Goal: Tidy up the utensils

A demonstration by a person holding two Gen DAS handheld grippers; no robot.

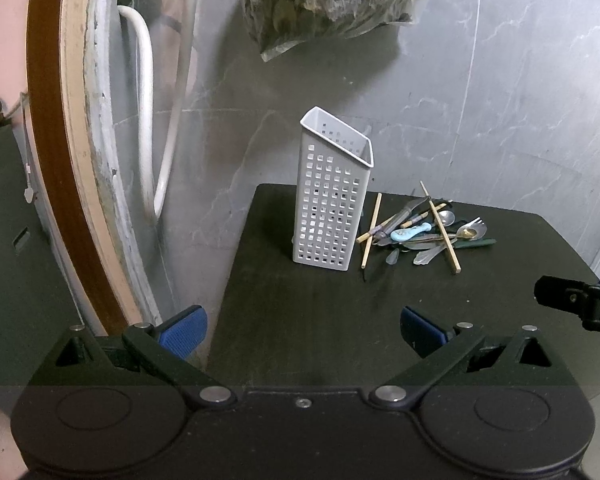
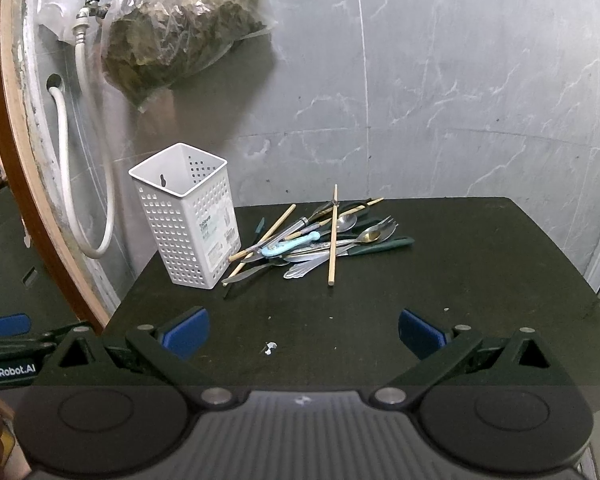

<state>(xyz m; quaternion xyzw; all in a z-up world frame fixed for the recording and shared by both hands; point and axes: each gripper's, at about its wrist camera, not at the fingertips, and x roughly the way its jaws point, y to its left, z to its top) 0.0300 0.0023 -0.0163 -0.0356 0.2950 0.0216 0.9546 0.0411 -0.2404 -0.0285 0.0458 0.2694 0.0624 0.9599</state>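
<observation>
While both tools are hovering low over the near edge of the black table (image 2: 480, 264), the left gripper (image 1: 303, 330) is sitting w/ jaws spread wide, nothing between the blue pads (image 1: 182, 334), pointing at the white perforated utensil holder (image 1: 332, 200). Right gripper (image 2: 303, 330) is likewise gaping, empty, facing the utensil pile (image 2: 316, 236) approx mid-table: chopsticks, spoons, a spork, a light-blue-handled piece, all crossing each other. Holder is standing upright near the table's back-left corner, just beside the pile, chopstick ends nearly touching its base. Bare tabletop is stretching between grippers & pile, plus wide room to the right. Grey marble wall (image 2: 460, 100) is closing the back; a hose (image 1: 146, 120) and a hanging bag of leaves (image 2: 180, 36) are crowding the left
</observation>
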